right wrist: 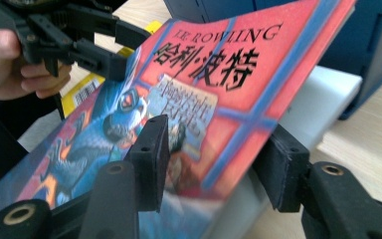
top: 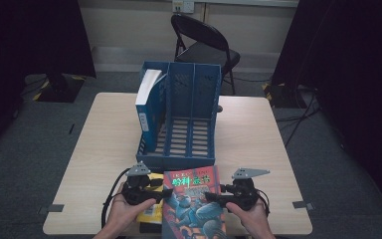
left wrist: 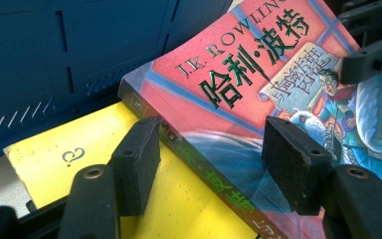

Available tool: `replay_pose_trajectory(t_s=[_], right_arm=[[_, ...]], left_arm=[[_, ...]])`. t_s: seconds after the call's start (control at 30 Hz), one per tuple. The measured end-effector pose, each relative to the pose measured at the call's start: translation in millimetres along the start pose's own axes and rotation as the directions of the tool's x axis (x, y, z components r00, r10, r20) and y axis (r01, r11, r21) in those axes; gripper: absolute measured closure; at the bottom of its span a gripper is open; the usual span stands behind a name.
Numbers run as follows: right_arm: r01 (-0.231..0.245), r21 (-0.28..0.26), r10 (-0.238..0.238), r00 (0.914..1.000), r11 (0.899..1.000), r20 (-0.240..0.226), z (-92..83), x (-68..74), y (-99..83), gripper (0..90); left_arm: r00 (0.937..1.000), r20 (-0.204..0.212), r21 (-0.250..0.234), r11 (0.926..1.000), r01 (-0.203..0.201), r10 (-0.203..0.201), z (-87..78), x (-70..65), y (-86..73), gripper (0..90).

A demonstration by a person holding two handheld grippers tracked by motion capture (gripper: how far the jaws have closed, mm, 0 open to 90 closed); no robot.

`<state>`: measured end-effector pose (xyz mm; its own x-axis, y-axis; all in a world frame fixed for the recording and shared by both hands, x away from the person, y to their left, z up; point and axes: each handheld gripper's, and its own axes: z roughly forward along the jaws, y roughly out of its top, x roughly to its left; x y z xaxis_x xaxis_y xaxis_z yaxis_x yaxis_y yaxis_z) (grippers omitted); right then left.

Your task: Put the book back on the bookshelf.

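A thick red paperback [top: 194, 204] with a painted cover and Chinese title is raised at the table's front edge, between my two grippers. My left gripper [top: 165, 193] is shut on its spine side, and in the left gripper view one pad [left wrist: 293, 164] lies on the cover [left wrist: 258, 74] while the other sits by the spine. My right gripper [top: 210, 196] is shut on the opposite edge. In the right gripper view the cover [right wrist: 219, 79] bows upward over the white page block, and my left gripper [right wrist: 114, 50] shows at the far side.
A yellow book [top: 149, 211] lies flat under the red book's left edge. Behind them stands a blue three-slot file organizer [top: 181, 159], with a white-and-blue book [top: 146, 94] upright in its left slot. A black folding chair [top: 204, 47] stands beyond the wooden table [top: 258, 144].
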<state>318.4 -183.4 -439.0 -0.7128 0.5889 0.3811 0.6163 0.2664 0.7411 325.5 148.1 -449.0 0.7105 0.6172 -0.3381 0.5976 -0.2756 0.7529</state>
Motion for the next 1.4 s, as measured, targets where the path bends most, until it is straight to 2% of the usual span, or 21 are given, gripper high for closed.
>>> replay_pose_trajectory(t_s=[0.17, 0.3, 0.43, 0.5, 0.57, 0.67, 0.77, 0.9, 0.97, 1.0, 1.1, 1.17, 1.2, 1.4], right_arm=[[-0.008, 0.015, 0.008, 0.9989, 1.0, -0.046, 13.4, -6.8, 12.6, 52.8], [-0.028, 0.023, 0.03, 0.9966, 0.999, -0.076, 23.1, -9.5, 19.7, 58.6], [-0.059, 0.012, 0.06, 0.9901, 0.998, -0.127, 22.0, -12.1, 19.0, 74.0], [-0.059, -0.01, 0.056, 0.9863, 0.998, -0.155, 18.4, -11.7, 19.5, 80.0], [-0.056, -0.028, 0.05, 0.9834, 0.998, -0.175, 15.9, -9.8, 20.9, 81.8], [-0.041, -0.048, 0.032, 0.9841, 0.998, -0.175, 13.5, -6.5, 20.8, 83.1], [-0.03, -0.07, 0.018, 0.9851, 0.997, -0.171, 10.5, -2.4, 21.0, 83.5], [-0.012, -0.087, -0.002, 0.9866, 0.996, -0.163, 8.0, 2.9, 23.2, 83.8], [-0.006, -0.088, -0.009, 0.9856, 0.996, -0.169, 7.7, 4.1, 24.9, 84.1], [-0.001, -0.087, -0.014, 0.9858, 0.996, -0.168, 7.5, 5.0, 25.9, 84.1], [0.011, -0.092, -0.026, 0.9863, 0.996, -0.163, 7.1, 7.6, 28.1, 84.3], [0.005, -0.092, -0.02, 0.9862, 0.996, -0.164, 7.0, 7.2, 27.8, 84.3], [0.002, -0.093, -0.017, 0.9861, 0.996, -0.166, 7.0, 6.8, 27.5, 84.3], [0.003, -0.094, -0.017, 0.9892, 0.996, -0.146, 5.2, 6.3, 28.7, 84.4]], left_arm=[[0.9999, 0.011, -0.003, 1.0, 0.005, -0.005, -0.1, 1.3, 0.1, 39.8], [0.9995, 0.028, -0.006, 0.9999, 0.012, -0.012, -0.6, 3.3, -0.4, 39.7], [0.9996, 0.029, -0.023, 0.9997, 0.001, 0.0, -0.3, 4.1, -2.1, 39.7], [0.9995, 0.032, -0.023, 0.9997, 0.008, -0.007, -0.3, 4.5, -1.8, 38.8], [0.9989, 0.04, -0.028, 0.9993, 0.025, -0.024, -0.6, 5.9, -1.9, 38.2], [0.9972, 0.059, -0.035, 0.9982, 0.049, -0.047, -1.1, 7.9, -2.4, 37.0], [0.9969, 0.044, -0.054, 0.9962, 0.068, -0.066, -2.0, 9.2, -3.2, 33.1], [0.9963, 0.058, -0.049, 0.9966, 0.066, -0.064, -1.5, 8.9, -2.6, 30.7], [0.9935, 0.091, -0.035, 0.9968, 0.073, -0.069, -0.6, 8.4, -2.0, 31.8], [0.9939, 0.087, -0.029, 0.9971, 0.07, -0.067, -0.4, 5.9, -1.6, 33.4], [0.9941, 0.081, -0.012, 0.9973, 0.073, -0.072, 1.2, 2.7, 1.5, 30.4], [0.9914, 0.09, -0.014, 0.9952, 0.096, -0.095, 1.3, 4.2, 1.6, 31.8], [0.9864, 0.114, -0.014, 0.9927, 0.12, -0.118, 1.5, 6.6, 1.9, 33.1], [0.9846, 0.134, -0.048, 0.9916, 0.12, -0.113, -1.3, 5.3, 6.9, 41.1]])
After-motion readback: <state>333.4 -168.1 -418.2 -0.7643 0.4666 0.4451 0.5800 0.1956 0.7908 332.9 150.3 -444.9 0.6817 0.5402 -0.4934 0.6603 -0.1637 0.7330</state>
